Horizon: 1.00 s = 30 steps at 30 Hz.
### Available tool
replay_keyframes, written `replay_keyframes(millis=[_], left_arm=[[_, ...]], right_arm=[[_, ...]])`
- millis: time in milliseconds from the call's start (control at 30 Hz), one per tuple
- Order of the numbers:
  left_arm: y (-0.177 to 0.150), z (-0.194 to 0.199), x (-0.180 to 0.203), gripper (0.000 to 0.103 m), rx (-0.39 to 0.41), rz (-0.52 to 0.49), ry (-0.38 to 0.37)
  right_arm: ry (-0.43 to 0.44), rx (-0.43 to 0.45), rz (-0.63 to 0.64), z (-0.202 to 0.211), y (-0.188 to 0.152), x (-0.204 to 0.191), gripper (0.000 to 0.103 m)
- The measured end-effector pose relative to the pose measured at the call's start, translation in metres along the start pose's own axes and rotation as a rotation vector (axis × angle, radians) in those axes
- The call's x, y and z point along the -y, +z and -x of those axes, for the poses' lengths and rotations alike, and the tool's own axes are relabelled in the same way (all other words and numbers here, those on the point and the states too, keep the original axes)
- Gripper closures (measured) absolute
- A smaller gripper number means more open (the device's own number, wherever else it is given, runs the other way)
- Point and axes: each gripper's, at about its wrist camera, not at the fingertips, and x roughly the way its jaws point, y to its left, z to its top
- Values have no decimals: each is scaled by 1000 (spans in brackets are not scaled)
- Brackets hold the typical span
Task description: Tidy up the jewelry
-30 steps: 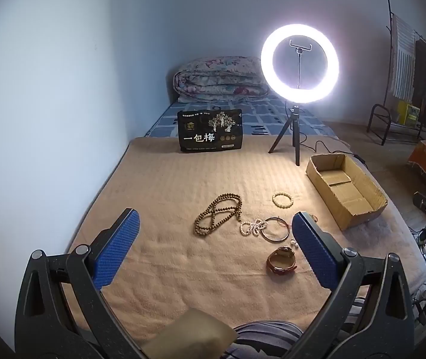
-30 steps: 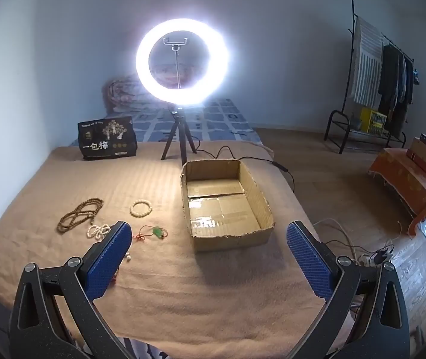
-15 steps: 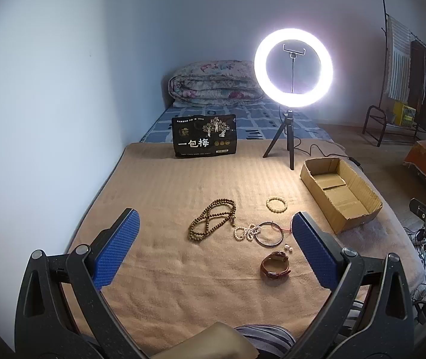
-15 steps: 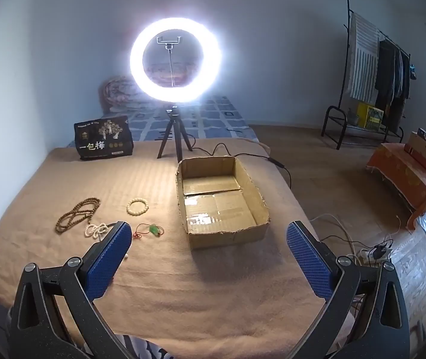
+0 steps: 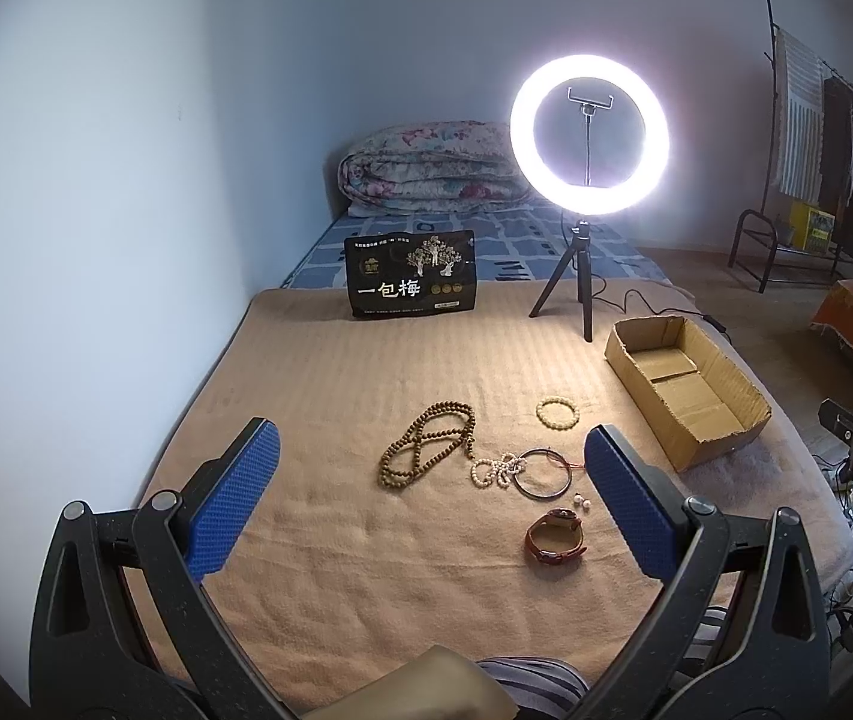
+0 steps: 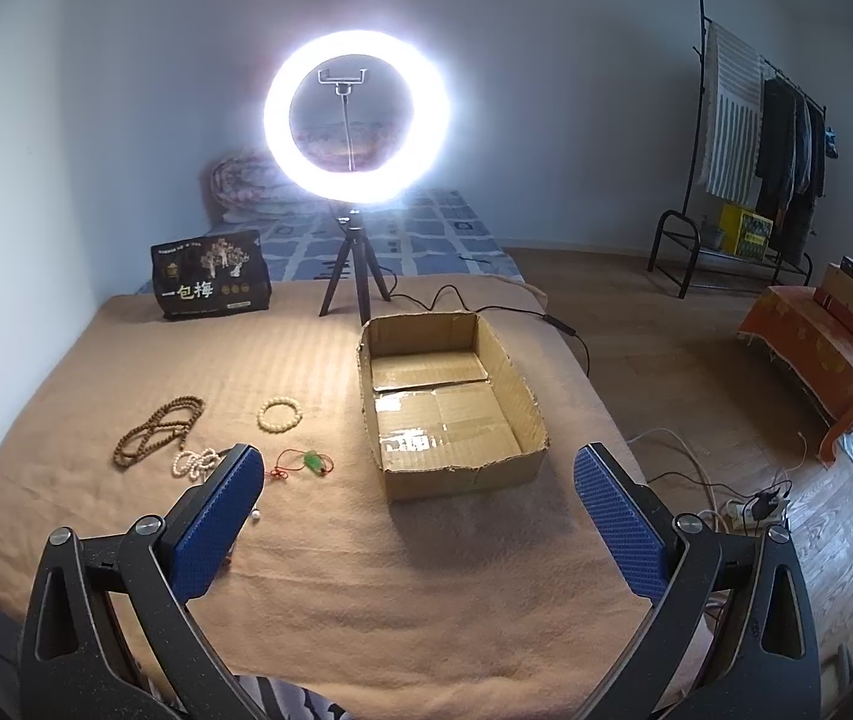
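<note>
Jewelry lies on a tan blanket (image 5: 318, 396): a brown bead necklace (image 5: 426, 443), a cream bead bracelet (image 5: 557, 411), a pearl strand (image 5: 495, 471), a thin bangle (image 5: 542, 473), a brown leather watch (image 5: 555, 538) and two loose pearls (image 5: 581, 501). A green pendant on red cord (image 6: 312, 461) shows in the right wrist view. An empty cardboard box (image 6: 450, 396) stands to the right. My left gripper (image 5: 429, 495) is open above the jewelry, holding nothing. My right gripper (image 6: 417, 507) is open in front of the box.
A lit ring light on a tripod (image 5: 588, 138) and a black snack bag (image 5: 411, 282) stand at the back. A folded quilt (image 5: 432, 165) lies behind. A cable (image 6: 486, 300) runs off the bed. A clothes rack (image 6: 750, 138) stands far right.
Both grippers have drawn back and up a little; the jewelry and box sit slightly farther off. Nothing on the blanket has moved.
</note>
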Motion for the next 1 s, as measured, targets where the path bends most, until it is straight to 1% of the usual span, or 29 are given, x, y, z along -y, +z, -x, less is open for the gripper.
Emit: replay_keyframes(millis=[1000], left_arm=[[0,-5,2,0,-2,1,0]], right_arm=[[-1,-18,3,-4,0,1,0]])
